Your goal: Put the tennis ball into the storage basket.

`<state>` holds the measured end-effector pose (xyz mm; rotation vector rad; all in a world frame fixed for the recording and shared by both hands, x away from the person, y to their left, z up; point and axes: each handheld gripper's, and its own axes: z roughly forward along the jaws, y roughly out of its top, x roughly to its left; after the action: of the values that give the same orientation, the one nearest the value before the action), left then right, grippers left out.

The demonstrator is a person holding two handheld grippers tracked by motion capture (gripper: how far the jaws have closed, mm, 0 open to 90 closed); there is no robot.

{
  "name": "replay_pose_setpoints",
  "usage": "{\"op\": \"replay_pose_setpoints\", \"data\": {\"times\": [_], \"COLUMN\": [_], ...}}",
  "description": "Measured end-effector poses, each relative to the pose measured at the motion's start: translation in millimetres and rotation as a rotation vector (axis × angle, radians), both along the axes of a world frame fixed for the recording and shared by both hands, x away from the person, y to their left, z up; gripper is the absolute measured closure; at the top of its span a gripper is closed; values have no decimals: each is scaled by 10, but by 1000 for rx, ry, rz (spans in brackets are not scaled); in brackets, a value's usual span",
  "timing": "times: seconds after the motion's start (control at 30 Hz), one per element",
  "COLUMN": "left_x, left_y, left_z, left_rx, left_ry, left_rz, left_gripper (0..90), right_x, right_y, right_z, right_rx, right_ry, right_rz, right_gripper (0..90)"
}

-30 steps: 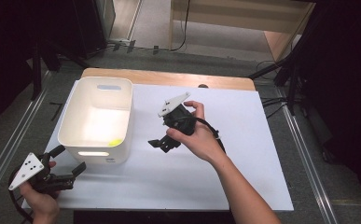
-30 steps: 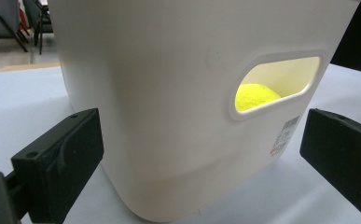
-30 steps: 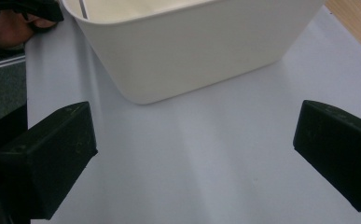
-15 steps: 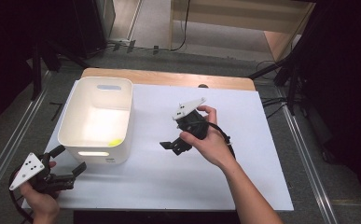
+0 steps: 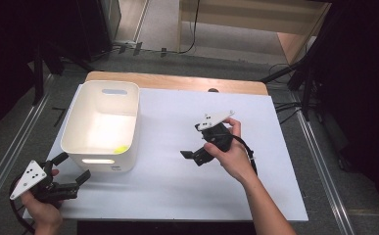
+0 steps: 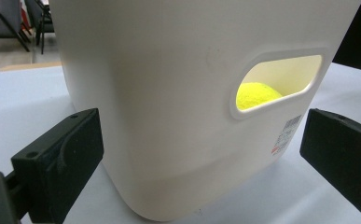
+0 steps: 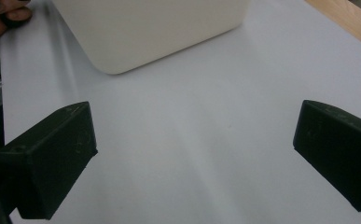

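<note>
The left gripper (image 5: 73,169) sits with its blocky matte-black jaws spread wide and empty, one to each side of a corner of the cream plastic bin (image 6: 178,93). The bin is smooth, with rounded corners and an oval handle slot. Just ahead of the jaws, through that slot, a fuzzy yellow ball (image 6: 257,94) shows inside the bin. The right gripper (image 5: 193,155), jaws likewise wide apart and empty, hovers over the flat white tabletop (image 7: 206,130), with the bin well beyond its tips.
</note>
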<state>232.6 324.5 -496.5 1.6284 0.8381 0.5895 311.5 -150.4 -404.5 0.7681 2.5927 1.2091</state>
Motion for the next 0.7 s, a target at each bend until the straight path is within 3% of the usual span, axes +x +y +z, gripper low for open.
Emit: {"op": "replay_pose_setpoints", "data": {"times": [0.47,0.53,0.7], "left_x": [0,0,0], "left_y": [1,0,3], "left_z": [-1,-1,-1], "left_rx": [-1,-2,1], "left_ry": [1,1,2], "left_rz": [3,4,5], "left_gripper": [0,0,0], "right_x": [-115,-146,-204], "right_y": [-402,-504,-634], "right_z": [-175,-227,-305], "right_rx": [74,109,122], "right_ry": [-28,-25,-29], "right_rz": [-79,-92,-113], "right_gripper": [0,0,0]}}
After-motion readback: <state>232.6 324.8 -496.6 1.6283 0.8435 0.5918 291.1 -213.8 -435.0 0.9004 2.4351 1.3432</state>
